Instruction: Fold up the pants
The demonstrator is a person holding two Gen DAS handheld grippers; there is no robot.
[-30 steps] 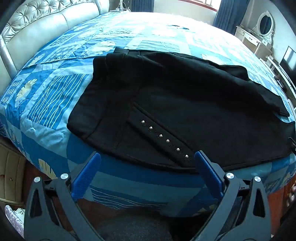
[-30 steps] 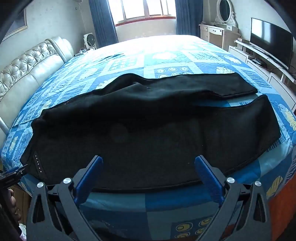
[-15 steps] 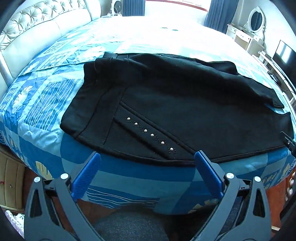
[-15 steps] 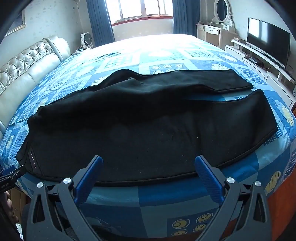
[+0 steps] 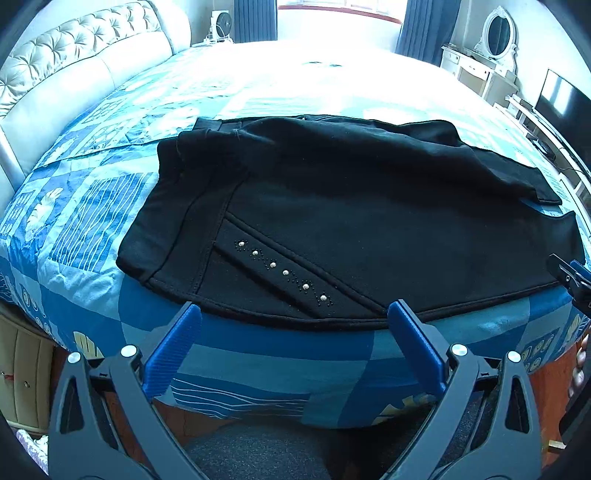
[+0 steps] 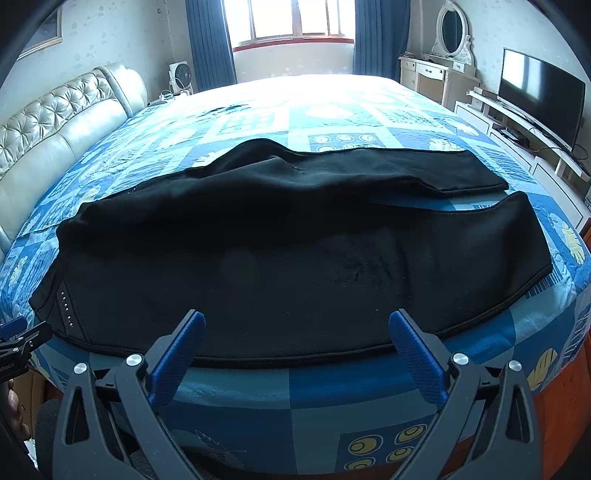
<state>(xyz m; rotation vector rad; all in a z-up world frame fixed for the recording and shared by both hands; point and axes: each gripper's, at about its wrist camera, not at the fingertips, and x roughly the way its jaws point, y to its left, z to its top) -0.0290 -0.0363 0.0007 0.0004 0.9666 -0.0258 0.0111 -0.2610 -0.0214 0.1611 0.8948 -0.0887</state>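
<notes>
Black pants lie flat across the near part of the blue patterned bed, waist to the left, legs to the right. A studded pocket strip sits near the front hem. My left gripper is open and empty, hovering just off the bed's front edge by the waist end. In the right wrist view the pants show both legs, the far leg slightly apart. My right gripper is open and empty, just before the near leg's edge.
The bed has a padded cream headboard on the left. A TV on a low stand and a dresser with mirror stand at the right. A window with blue curtains is behind.
Both grippers have pulled back and tilted up a little, so the pants sit lower and farther in each view. The pants have not moved. Both grippers stayed open.
</notes>
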